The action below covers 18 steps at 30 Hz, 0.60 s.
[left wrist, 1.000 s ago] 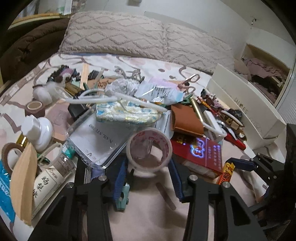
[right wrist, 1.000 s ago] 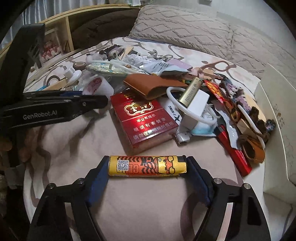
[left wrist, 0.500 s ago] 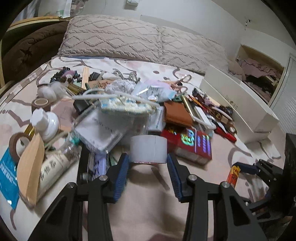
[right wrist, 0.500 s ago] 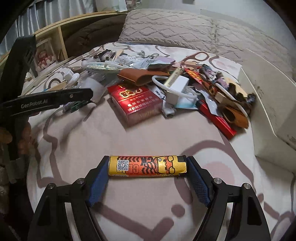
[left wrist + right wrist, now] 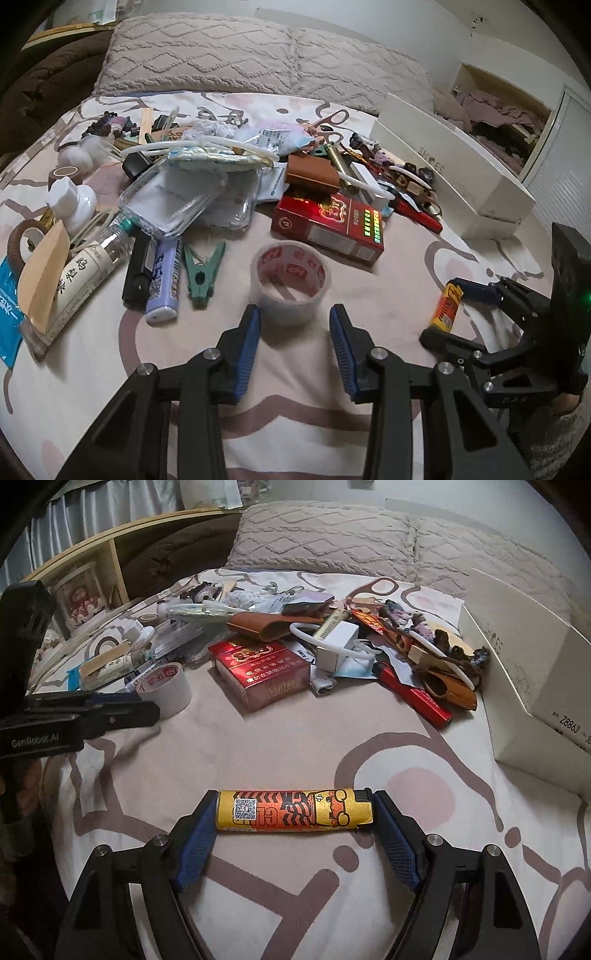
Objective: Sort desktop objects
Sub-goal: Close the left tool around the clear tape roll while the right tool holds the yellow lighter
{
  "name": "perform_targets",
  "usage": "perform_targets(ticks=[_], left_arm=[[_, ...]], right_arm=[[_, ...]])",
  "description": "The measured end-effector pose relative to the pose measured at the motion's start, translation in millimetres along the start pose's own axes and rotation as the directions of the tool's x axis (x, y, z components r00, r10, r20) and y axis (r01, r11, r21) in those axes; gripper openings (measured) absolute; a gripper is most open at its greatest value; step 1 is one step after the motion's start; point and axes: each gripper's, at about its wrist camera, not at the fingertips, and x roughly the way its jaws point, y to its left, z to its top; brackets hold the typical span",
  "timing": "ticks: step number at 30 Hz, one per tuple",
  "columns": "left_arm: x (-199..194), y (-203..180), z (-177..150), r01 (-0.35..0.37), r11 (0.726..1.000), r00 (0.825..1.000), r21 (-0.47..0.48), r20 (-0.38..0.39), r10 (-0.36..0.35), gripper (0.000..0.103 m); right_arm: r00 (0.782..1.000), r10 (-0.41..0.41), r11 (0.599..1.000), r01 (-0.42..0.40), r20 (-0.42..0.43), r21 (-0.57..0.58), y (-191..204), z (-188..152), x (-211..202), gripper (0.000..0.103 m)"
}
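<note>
Pinching a yellow lighter (image 5: 294, 809) end to end, that's the right gripper (image 5: 294, 834). Left gripper (image 5: 294, 345) sits spread, tape roll (image 5: 291, 280) standing just past its tips.

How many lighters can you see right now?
3. The yellow lighter is held end to end in the right gripper. The black lighter and purple lighter lie side by side left of the tape roll. More may be buried in the pile.

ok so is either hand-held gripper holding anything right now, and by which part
The right hand-held gripper clamps the yellow-and-orange printed lighter lengthwise, one pad on each end. The left hand-held gripper is open, holding nothing; the clear tape roll sits just ahead of it.
</note>
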Motion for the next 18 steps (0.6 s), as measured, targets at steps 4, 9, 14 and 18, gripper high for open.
perform_targets(ticks=[4, 9, 14, 18], left_arm=[[-2, -3, 3, -0.047, 0.999, 0.998, 0.017, 0.033, 0.047, 0.051], [0, -2, 10, -0.071, 0.997, 0.996, 0.018, 0.062, 0.07, 0.054], [14, 0, 12, -0.094, 0.995, 0.995, 0.018, 0.036, 0.093, 0.053], [22, 1, 6, -0.094, 0.995, 0.995, 0.014, 0.017, 0.094, 0.059]], right_arm=[[1.0, 0.012, 1.0, -0.012, -0.002, 0.008, -1, 0, 0, 0.082], [1.0, 0.018, 1.0, -0.018, -0.004, 0.014, -2, -1, 1, 0.082], [0.999, 0.04, 0.999, -0.04, -0.009, 0.012, -2, 0, 2, 0.092], [0.999, 0.041, 0.999, -0.042, -0.024, -0.024, 4, -1, 3, 0.103]])
